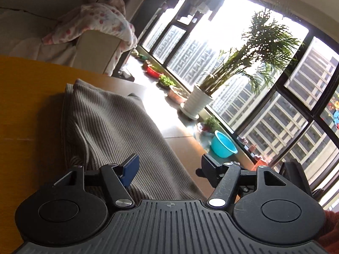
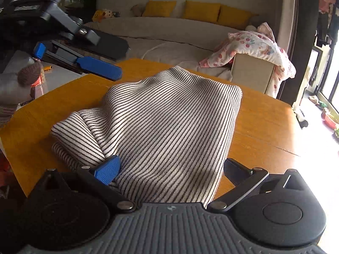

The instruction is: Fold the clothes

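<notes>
Right gripper (image 2: 169, 167) open, jaws wide, straddling the near edge of the shirt (image 2: 165, 122); its blue pad (image 2: 108, 170) touches the cloth on the left side. Left gripper (image 1: 169, 167) also open, held above the shirt (image 1: 118, 131) near the table edge, nothing between the jaws; in the right wrist view it sits raised at the upper left (image 2: 99, 67), clear of the cloth. Table (image 2: 260, 131): orange wood, sunlit on the right. Shirt: striped, folded into a rough rectangle, lying mid-table, with a rolled bulge at its left side. Beyond the table, a sofa (image 2: 169, 29) with yellow cushions (image 2: 201, 10). By the window, a potted palm (image 1: 243, 63), then a blue basin (image 1: 223, 145).
</notes>
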The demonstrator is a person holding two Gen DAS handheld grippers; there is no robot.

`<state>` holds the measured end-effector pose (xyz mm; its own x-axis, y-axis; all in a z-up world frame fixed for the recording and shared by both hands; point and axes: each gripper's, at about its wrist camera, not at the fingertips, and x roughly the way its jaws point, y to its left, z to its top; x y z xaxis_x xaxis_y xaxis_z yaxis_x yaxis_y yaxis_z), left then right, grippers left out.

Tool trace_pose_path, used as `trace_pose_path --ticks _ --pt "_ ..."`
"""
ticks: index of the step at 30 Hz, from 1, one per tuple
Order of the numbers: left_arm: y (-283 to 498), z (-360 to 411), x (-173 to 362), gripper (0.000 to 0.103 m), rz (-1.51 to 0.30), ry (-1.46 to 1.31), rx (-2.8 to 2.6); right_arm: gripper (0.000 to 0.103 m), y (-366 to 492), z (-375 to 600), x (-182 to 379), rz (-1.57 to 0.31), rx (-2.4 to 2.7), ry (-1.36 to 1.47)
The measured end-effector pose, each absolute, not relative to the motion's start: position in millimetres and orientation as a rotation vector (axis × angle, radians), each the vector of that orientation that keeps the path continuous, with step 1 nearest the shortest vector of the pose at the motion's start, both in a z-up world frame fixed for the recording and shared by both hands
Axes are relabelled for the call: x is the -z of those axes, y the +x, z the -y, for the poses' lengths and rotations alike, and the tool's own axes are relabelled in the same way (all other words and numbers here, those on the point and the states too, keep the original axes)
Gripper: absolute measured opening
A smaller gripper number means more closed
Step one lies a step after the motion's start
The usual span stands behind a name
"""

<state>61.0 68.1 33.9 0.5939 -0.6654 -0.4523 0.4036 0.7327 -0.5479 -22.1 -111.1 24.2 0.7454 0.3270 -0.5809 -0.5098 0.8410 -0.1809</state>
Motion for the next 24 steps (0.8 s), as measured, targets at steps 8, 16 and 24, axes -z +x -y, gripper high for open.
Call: trace_pose_path --ticks 8,16,24 --pt "74 -102 9 0.046 -0.819 -0.582 0.571 0.090 -71 90 -48 -0.428 -0.640 -0.586" --pt "42 -91 -37 0.080 -0.675 -0.302 0.566 0.072 -66 49 -14 -0.421 -0.684 -0.805" --pt "-18 -78 -61 0.096 -0.560 0.075 0.658 0.065 5 99 -31 -0.760 -0.700 -0.138"
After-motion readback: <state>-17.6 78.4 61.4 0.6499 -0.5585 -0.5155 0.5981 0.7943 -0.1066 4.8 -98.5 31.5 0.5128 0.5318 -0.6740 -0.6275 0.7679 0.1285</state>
